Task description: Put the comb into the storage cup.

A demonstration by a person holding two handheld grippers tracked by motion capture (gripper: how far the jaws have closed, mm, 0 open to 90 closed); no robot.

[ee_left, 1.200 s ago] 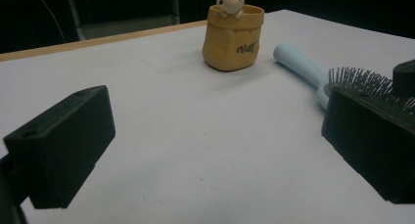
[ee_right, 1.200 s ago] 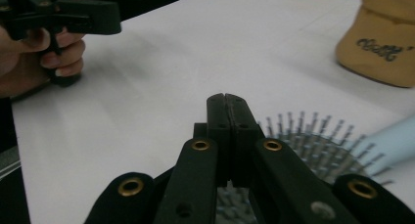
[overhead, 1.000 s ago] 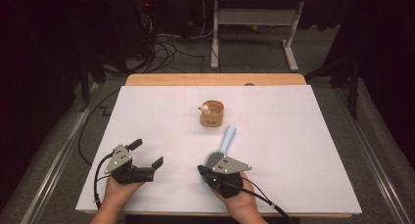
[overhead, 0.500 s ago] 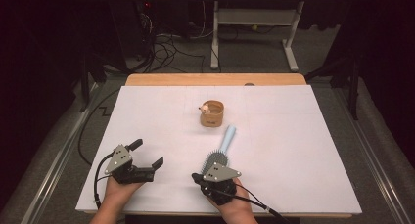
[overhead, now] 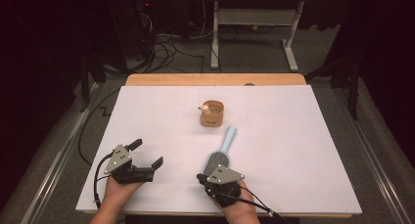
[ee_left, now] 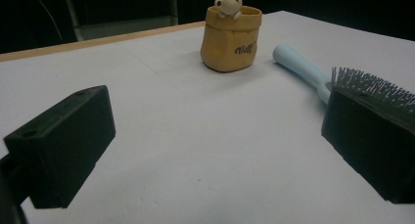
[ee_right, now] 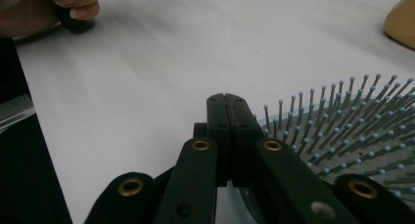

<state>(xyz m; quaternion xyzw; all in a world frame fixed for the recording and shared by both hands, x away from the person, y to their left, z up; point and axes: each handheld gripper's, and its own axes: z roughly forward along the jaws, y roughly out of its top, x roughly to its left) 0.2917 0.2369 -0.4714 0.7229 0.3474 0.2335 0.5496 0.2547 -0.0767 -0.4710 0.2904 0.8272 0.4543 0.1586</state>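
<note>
The right claw [ee_right: 226, 99] is pressed tight together with nothing in it, low in the middle of the frame, its tip at the near edge of the brush [ee_right: 342, 136]. It has slid a bit left since a second ago, so it now sits right behind the brush head [overhead: 215, 161]. It may push or grab next. The left claw [overhead: 146, 153] stays spread wide, lower left. The cup [overhead: 211, 113] stands at the center.
</note>
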